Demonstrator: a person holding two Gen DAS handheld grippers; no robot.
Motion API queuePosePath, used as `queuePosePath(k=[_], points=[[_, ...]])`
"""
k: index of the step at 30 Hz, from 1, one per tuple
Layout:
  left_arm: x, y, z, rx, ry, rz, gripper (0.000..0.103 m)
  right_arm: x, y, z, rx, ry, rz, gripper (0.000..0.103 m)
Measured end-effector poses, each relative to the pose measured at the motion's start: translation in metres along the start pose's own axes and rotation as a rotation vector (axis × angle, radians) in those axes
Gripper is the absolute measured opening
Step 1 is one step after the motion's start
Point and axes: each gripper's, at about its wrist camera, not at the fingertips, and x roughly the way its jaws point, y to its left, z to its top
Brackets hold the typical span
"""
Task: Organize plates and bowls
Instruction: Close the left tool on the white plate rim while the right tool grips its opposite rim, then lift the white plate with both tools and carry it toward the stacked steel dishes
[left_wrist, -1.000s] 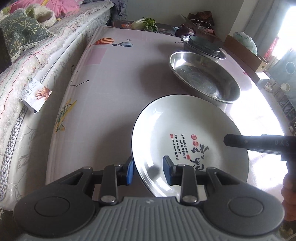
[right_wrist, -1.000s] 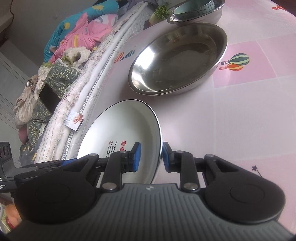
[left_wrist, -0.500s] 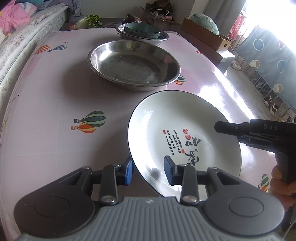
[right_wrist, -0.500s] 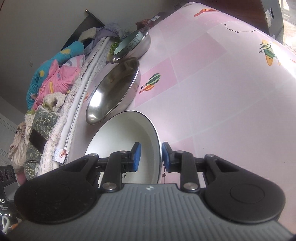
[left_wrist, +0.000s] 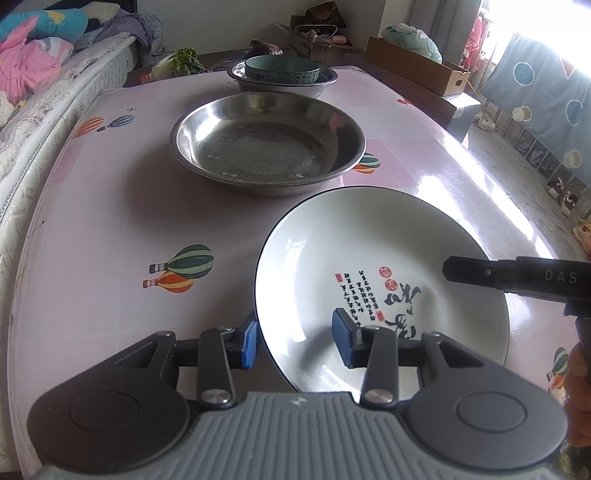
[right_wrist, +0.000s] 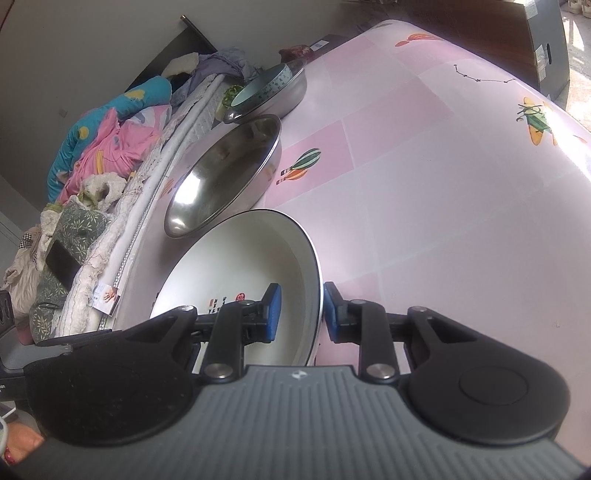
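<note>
White plate (left_wrist: 369, 258) with black rim and calligraphy print — located nearest, on the pink balloon-patterned surface (left_wrist: 110, 229), its near rim straddled by both sets of fingers. Left gripper (left_wrist: 295, 341): blue-padded fingers (left_wrist: 341, 341) set one outside the rim and one over the plate's inside; the jaws have just been opening, and a visible gap is left between the inner pad and the rim, so the plate is no longer pinched on this side. Right gripper (right_wrist: 301, 308): fingers (right_wrist: 273, 314) set narrow across the plate's (right_wrist: 240, 266) right rim, which is gripped between the pads. Large steel basin (left_wrist: 267, 142) — placed just beyond the plate, close to its far edge. Second steel basin (left_wrist: 282, 81) — placed farther back, with a teal patterned bowl (left_wrist: 282, 70) seated inside it. Bed (left_wrist: 33, 96) with heaped pink and blue bedding — running along the surface's left side.
</note>
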Motion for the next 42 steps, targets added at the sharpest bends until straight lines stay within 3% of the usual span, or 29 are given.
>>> queuePosePath(k=[8, 20, 30, 34, 42], points=[[0.003, 0.0, 0.003, -0.014, 0.007, -0.003, 0.047, 0.003, 0.011, 0.001, -0.055, -0.01, -0.052, 0.025], [0.0, -0.002, -0.001, 0.003, -0.003, 0.003, 0.047, 0.001, 0.011, -0.001, -0.085, 0.005, -0.06, 0.025], [0.003, -0.006, 0.0, -0.001, 0.0, -0.008, 0.058, 0.0, 0.021, -0.008, -0.132, -0.017, -0.107, 0.026], [0.003, -0.007, -0.001, -0.008, -0.005, 0.002, 0.058, 0.004, 0.03, -0.008, -0.176, -0.02, -0.155, 0.027], [0.001, -0.008, 0.0, -0.015, -0.014, 0.025, 0.055, 0.004, 0.03, -0.006, -0.172, -0.014, -0.16, 0.027]])
